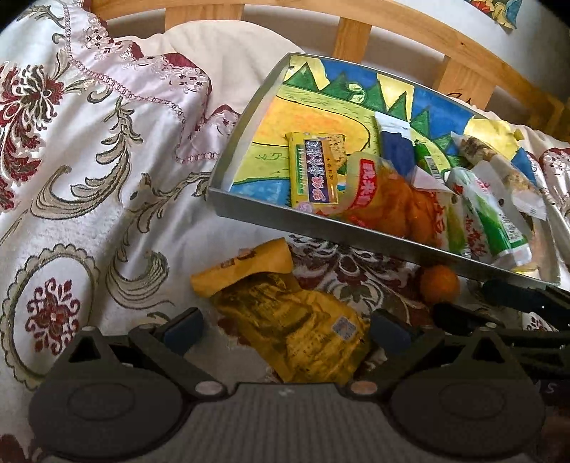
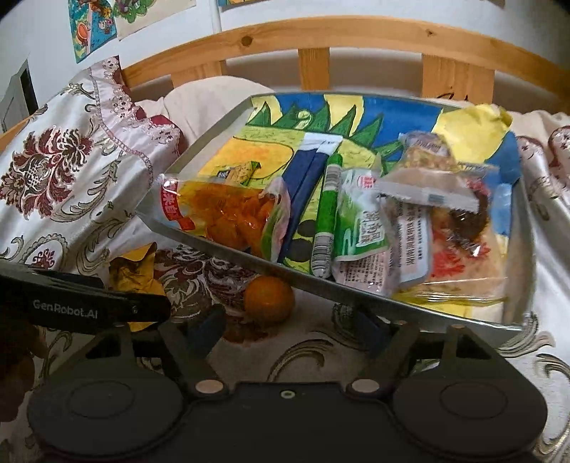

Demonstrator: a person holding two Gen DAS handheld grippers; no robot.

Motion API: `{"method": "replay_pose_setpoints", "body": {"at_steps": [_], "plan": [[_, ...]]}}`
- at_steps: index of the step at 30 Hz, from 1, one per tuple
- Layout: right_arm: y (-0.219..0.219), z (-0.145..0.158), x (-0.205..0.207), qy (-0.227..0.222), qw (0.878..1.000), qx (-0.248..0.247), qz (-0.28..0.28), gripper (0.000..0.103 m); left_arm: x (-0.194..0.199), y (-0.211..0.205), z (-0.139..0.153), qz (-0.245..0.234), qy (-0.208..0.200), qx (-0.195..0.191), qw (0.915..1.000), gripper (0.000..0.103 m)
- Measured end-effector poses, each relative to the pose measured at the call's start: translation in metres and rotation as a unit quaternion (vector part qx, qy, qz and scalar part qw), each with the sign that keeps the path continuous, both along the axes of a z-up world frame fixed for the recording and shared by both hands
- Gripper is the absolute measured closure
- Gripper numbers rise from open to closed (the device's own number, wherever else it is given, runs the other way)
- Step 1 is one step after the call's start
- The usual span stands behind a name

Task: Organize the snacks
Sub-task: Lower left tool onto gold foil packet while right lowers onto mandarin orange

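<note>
The snacks are in two places. Most lie in the metal tray (image 2: 228, 254), which sits tilted on the bed: an orange snack bag (image 2: 228, 213), a green tube (image 2: 326, 213), a yellow bar (image 1: 313, 171) and several pale packets heaped at the right side. Two things are outside it on the bedspread (image 1: 71, 160), just before its near rim: a yellow crumpled bag (image 1: 292, 331) and an orange (image 2: 269, 299).

The left gripper (image 1: 285, 334) stands open with the yellow crumpled bag between its fingers; the pads do not press on it. The right gripper (image 2: 295, 331) is also released, and it is before the orange and holds nothing.

I judge that the step is to pick up these loose items. The bag is soft and slippery, so it is better to close on its thick middle, not on a corner. The orange can roll on the soft cover, so close on it slowly.

The tray rim hangs over the orange and can block a lift. The two grippers are near each other, and the wooden bed rail (image 2: 320, 32) is behind.
</note>
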State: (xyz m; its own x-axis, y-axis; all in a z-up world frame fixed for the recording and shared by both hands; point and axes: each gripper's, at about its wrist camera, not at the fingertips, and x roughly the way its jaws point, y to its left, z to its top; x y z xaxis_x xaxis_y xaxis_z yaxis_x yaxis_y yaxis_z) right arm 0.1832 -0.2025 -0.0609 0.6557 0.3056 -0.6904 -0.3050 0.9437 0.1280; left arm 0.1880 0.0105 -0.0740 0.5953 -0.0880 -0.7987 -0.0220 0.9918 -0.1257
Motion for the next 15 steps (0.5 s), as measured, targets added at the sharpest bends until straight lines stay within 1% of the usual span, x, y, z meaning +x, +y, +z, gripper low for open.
{"method": "replay_pose_setpoints", "body": {"at_steps": [2,5,12,13,15], "plan": [[0.0017,-0.0030,0.0035,0.004,1.000,0.000,0.003,0.030,0.0015,0.0004,-0.0008,-0.004,-0.003,0.002,1.0000,0.001],[0.0020,-0.0055,0.0058,0.004,1.000,0.001,0.007,0.032,0.0027,0.0006,-0.0022,-0.007,-0.007,0.006,0.9999,0.002],[0.0022,-0.0074,0.0064,0.001,1.000,0.001,0.011,0.033,0.0038,-0.0015,-0.0036,-0.011,-0.023,0.033,0.9991,0.015],[0.0022,-0.0074,0.0064,0.001,1.000,0.001,0.011,0.033,0.0034,-0.0015,-0.0037,-0.010,-0.024,0.034,0.9991,0.019],[0.0022,-0.0071,0.0065,0.001,1.000,0.002,0.009,0.033,0.0015,0.0005,-0.0029,-0.005,-0.029,0.035,0.9990,0.024]]}}
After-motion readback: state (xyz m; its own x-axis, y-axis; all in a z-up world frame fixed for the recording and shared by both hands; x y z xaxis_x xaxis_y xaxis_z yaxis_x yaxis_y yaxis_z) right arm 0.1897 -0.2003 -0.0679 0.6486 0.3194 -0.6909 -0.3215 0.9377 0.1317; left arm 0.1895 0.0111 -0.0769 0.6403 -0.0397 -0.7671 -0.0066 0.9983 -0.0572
